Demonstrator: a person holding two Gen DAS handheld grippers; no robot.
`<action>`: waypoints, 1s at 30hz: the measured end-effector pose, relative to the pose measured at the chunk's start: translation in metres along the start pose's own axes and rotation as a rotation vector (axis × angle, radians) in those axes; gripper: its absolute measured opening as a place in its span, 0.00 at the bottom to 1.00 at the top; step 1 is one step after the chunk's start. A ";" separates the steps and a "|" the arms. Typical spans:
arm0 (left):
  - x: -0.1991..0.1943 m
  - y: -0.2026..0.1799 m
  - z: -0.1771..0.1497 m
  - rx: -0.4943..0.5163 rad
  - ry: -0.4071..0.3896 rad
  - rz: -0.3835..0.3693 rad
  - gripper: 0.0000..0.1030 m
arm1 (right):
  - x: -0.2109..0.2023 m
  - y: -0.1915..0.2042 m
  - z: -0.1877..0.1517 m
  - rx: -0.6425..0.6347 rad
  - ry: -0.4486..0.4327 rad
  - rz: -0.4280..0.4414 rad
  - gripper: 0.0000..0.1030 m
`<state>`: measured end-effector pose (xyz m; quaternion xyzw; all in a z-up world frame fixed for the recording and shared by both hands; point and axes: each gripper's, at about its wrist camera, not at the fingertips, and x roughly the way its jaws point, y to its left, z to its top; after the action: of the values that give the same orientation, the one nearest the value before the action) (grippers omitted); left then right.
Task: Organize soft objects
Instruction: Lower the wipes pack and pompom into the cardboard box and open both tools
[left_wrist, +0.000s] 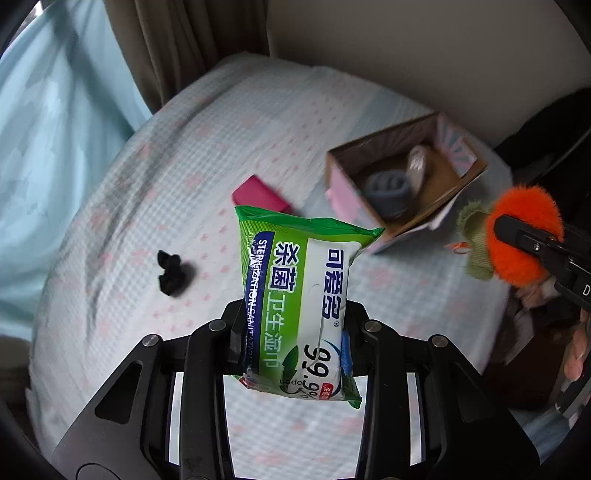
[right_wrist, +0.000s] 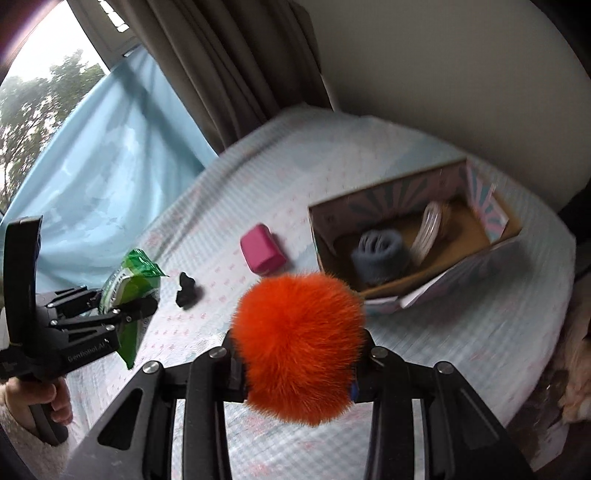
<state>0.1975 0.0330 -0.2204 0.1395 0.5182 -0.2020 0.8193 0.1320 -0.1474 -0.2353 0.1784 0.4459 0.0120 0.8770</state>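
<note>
Wet-wipes pack (left_wrist: 295, 295) clamped in left tongs (left_wrist: 293, 332), held above bed (left_wrist: 147, 221). Orange pompom toy (right_wrist: 299, 347) clamped in right tongs (right_wrist: 299, 365), also airborne, near cardboard box (right_wrist: 461, 269). Box on bed holds grey rolled sock (right_wrist: 380, 254) and a striped item. Pink block (right_wrist: 262, 249) and black scrunchie (right_wrist: 188, 290) lie on bed, left of box.

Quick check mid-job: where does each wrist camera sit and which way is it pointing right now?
Left wrist: on the left gripper, looking along its fingers over the wipes pack to the bed.
Right wrist: on the right gripper, over the orange pompom; a hand shows.
Shared: box, pink case, black scrunchie.
</note>
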 end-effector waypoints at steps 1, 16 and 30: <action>-0.005 -0.006 0.000 -0.009 -0.009 -0.006 0.30 | -0.009 -0.001 0.005 -0.012 -0.004 0.003 0.33; -0.025 -0.117 0.054 -0.126 -0.082 -0.015 0.30 | -0.071 -0.071 0.077 -0.109 -0.059 0.006 0.33; 0.075 -0.193 0.162 -0.202 -0.012 -0.037 0.30 | -0.008 -0.180 0.150 -0.235 0.064 -0.006 0.33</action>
<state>0.2627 -0.2213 -0.2233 0.0453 0.5334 -0.1648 0.8284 0.2202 -0.3629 -0.2070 0.0727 0.4698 0.0670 0.8772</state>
